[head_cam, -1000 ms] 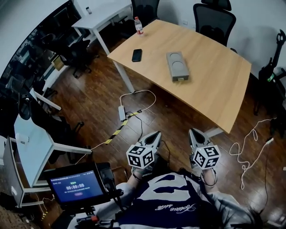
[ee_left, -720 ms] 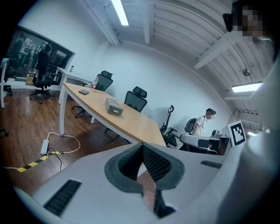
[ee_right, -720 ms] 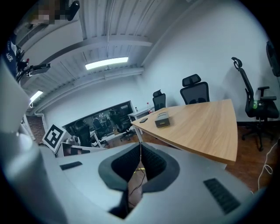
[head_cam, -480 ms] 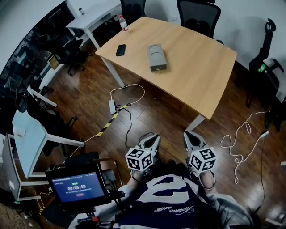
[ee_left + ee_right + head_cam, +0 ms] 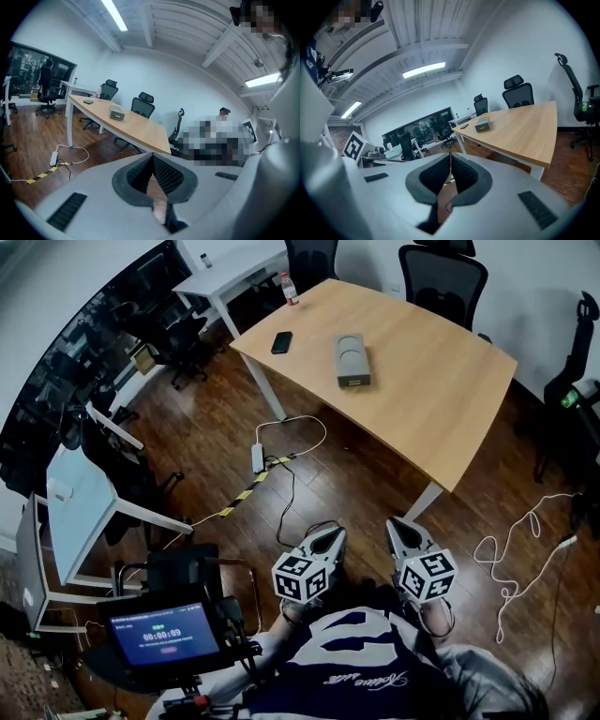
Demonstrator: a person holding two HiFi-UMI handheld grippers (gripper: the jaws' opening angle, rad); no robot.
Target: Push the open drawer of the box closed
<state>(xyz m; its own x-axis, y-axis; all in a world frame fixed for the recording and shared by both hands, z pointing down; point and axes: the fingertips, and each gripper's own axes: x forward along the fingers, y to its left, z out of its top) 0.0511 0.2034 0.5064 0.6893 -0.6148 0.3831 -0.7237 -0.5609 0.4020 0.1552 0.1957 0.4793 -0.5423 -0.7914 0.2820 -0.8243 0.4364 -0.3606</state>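
Head view: you held the left gripper point(image 5: 330, 535) and right gripper point(image 5: 401, 526) low by your body, well apart from the box point(image 5: 352, 361) on the wooden table point(image 5: 441, 409) (phone point(image 5: 280, 341) near it). Left gripper view: jaws pressed together, nothing between. Right gripper view: jaws likewise together, empty; box far off.
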